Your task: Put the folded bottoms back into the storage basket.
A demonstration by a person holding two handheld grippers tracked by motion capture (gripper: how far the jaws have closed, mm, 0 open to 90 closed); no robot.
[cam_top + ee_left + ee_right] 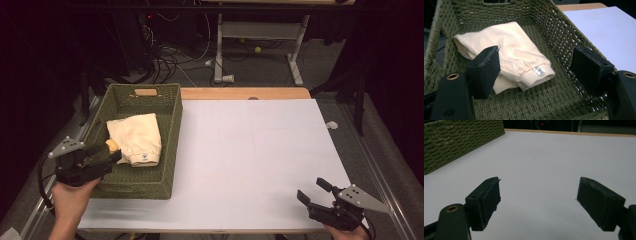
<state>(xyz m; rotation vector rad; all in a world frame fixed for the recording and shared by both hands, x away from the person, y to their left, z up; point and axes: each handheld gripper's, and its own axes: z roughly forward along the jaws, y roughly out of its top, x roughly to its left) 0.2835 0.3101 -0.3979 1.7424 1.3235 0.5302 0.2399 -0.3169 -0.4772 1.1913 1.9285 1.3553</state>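
Both grippers [111, 152] [312, 189] wide open, basket [172, 145] wall beside left.

left gripper [111, 155] fingers apart, right gripper [312, 190] likewise

Dark room; cables [170, 52] tangle on grey floor [260, 70] beneath a white desk frame [260, 31].

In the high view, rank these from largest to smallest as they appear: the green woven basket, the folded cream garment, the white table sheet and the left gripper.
1. White table sheet
2. Green woven basket
3. Folded cream garment
4. Left gripper, though it looks close to the garment in size, so that last pair is unsure.
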